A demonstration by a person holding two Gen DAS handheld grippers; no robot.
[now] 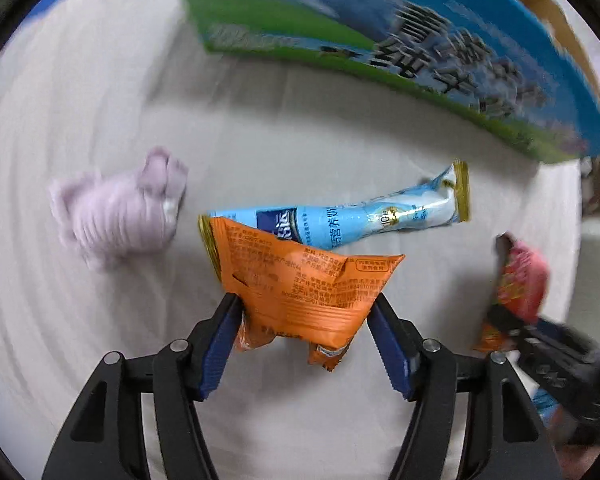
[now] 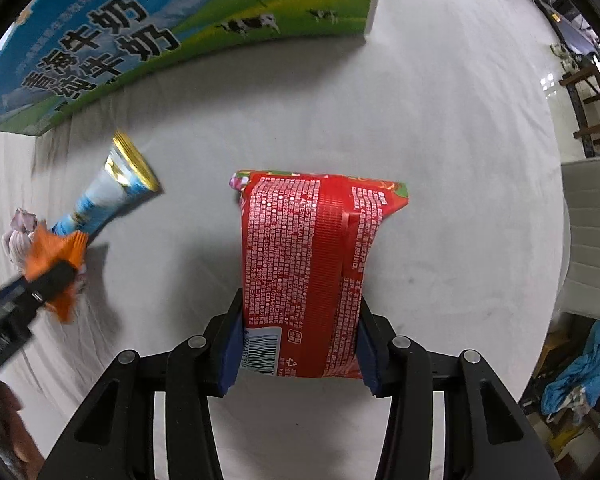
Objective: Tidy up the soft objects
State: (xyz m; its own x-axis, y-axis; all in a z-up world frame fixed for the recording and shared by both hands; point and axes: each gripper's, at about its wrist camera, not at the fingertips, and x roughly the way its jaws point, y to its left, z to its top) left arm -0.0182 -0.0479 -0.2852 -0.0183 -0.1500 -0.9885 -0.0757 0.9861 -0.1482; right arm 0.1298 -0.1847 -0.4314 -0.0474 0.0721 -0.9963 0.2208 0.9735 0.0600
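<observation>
A white cloth (image 2: 440, 184) covers the whole work surface, lightly creased, and carries everything in both views.

Nearest the left wrist camera, the left gripper (image 1: 304, 312) is closed on an orange packet (image 1: 300, 280); its blue pads (image 1: 220, 344) press the crumpled lower part of the packet from both sides, and the packet's printed face fans out above them. In the right wrist view the right gripper (image 2: 300, 320) is clamped on a red packet (image 2: 312, 264), gripped near its barcode end, with the rest of the packet standing forward of the fingers.

Just beyond the orange packet a light blue tube-shaped pouch (image 1: 364, 216) with gold end seals lies flat on the cloth. To its left, close by, sits a lavender soft toy (image 1: 116, 216), blurred.

Farther back stands a large milk carton box (image 2: 140, 36), printed with blue sky, green grass, cows and flowers, resting on the cloth.

At the far right edge of the right wrist view, beyond the surface, are a pale slatted chair back (image 2: 592, 236), dark wooden furniture (image 2: 588, 108) and a heap of blue fabric (image 2: 580, 376) low down.
</observation>
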